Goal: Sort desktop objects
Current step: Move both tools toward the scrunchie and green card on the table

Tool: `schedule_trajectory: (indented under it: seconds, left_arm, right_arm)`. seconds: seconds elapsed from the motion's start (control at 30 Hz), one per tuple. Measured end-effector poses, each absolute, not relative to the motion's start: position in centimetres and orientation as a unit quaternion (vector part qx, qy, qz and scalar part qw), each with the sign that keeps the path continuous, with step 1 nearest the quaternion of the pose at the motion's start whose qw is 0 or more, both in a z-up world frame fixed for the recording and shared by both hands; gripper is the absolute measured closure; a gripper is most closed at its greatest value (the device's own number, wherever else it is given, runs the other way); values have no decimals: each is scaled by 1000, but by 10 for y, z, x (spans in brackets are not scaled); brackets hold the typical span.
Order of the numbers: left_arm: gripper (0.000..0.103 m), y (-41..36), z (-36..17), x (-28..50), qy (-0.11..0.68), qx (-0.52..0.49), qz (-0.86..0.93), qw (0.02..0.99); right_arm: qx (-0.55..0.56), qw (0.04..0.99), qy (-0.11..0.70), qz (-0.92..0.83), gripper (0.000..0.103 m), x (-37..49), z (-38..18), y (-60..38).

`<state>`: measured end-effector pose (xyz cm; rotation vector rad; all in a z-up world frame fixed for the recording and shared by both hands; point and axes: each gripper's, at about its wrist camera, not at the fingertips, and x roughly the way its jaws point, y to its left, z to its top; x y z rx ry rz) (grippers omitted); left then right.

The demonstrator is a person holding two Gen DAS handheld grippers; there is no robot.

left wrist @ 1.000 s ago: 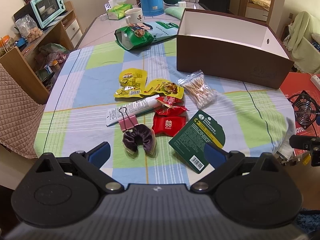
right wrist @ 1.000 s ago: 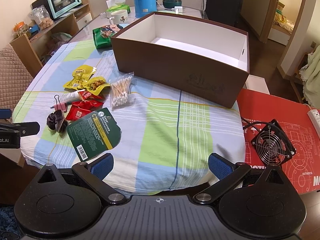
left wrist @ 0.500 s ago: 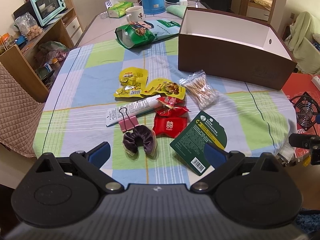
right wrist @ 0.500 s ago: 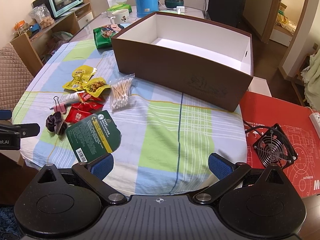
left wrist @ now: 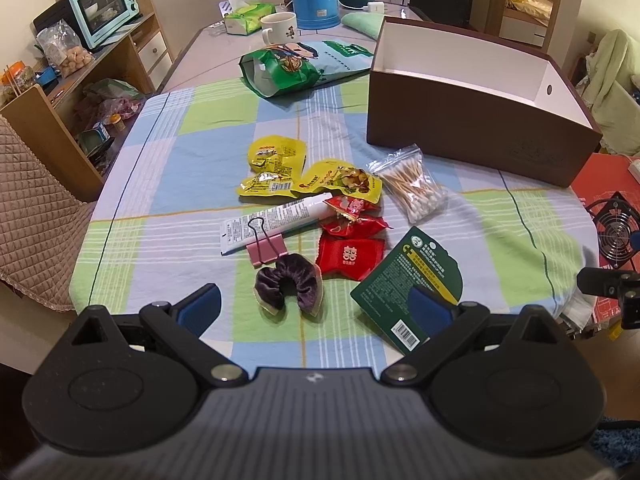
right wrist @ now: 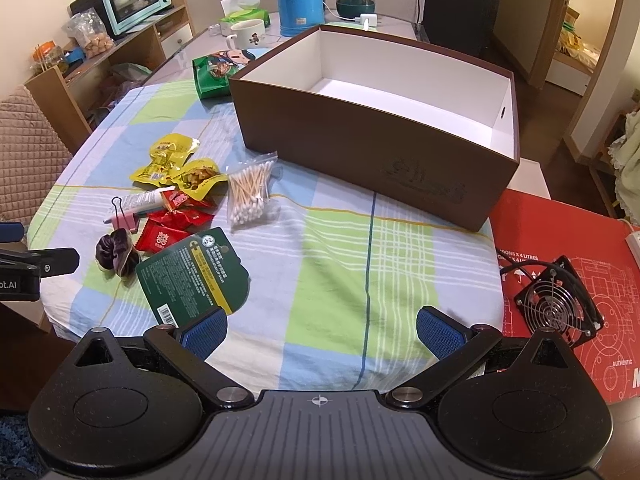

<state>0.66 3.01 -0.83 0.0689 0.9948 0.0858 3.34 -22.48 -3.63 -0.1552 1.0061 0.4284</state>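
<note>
Scrunchie (left wrist: 289, 285) sits just ahead of left gripper (left wrist: 316, 304), between its spread jaws: soft, light, squashy, pinch across the band. Green card pack (left wrist: 408, 286) by its right finger: flat, slick, take an edge. Box (right wrist: 384, 120) well ahead of right gripper (right wrist: 320, 332), jaws wide, holding nothing, hovering low over cloth.

Warm, even indoor light leaves only soft shadows; both views are sharp at centre, with fisheye bending and dark vignetted corners.
</note>
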Motion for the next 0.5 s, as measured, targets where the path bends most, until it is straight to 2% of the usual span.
schedule_trajectory:
  seconds: [0.5]
  left_arm:
    - [4,50,-13,7,476,26,46,878]
  right_arm:
    - [-58,843,489,218,0,38,-43,-213]
